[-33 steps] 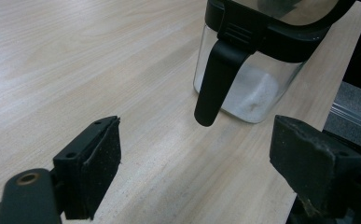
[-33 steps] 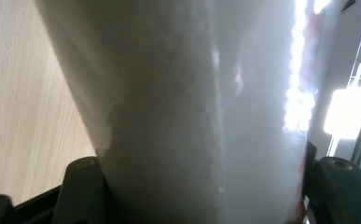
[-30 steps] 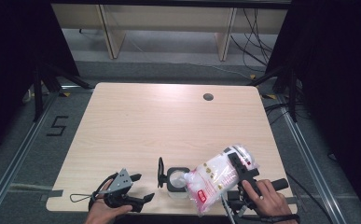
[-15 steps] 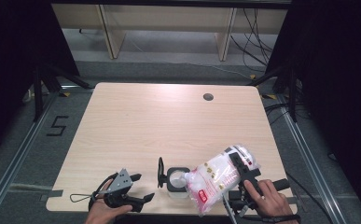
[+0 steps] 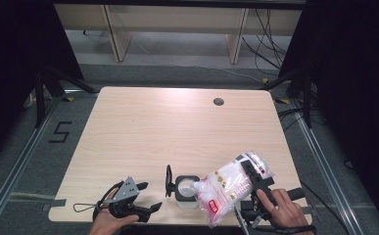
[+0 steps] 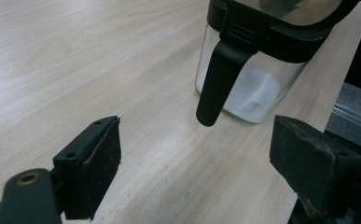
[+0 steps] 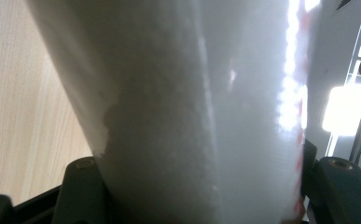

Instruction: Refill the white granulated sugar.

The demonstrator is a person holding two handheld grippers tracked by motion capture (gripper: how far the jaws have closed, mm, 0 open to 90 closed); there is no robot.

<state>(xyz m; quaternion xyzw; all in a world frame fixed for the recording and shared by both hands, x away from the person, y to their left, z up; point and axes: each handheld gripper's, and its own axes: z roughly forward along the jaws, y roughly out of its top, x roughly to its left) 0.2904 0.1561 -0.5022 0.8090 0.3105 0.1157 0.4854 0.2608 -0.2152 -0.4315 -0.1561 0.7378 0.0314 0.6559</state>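
A: Status? 
B: My right tongs (image 5: pixel 249 171) clamp the tilted bag (image 5: pixel 226 183), mouth over the jar (image 5: pixel 186 189) at the counter's (image 5: pixel 177 127) 6 o'clock edge. Left tongs (image 5: pixel 145 196) gape empty at the jar's 9 o'clock.

A: Risk? 
B: Probably grains spilling past the rim. Free room toward 12 o'clock.

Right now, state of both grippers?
Left gripper: fingers open, holding nothing, short of the clear jar.
Right gripper: fingers closed on the bag of white powder, tipped over the jar.
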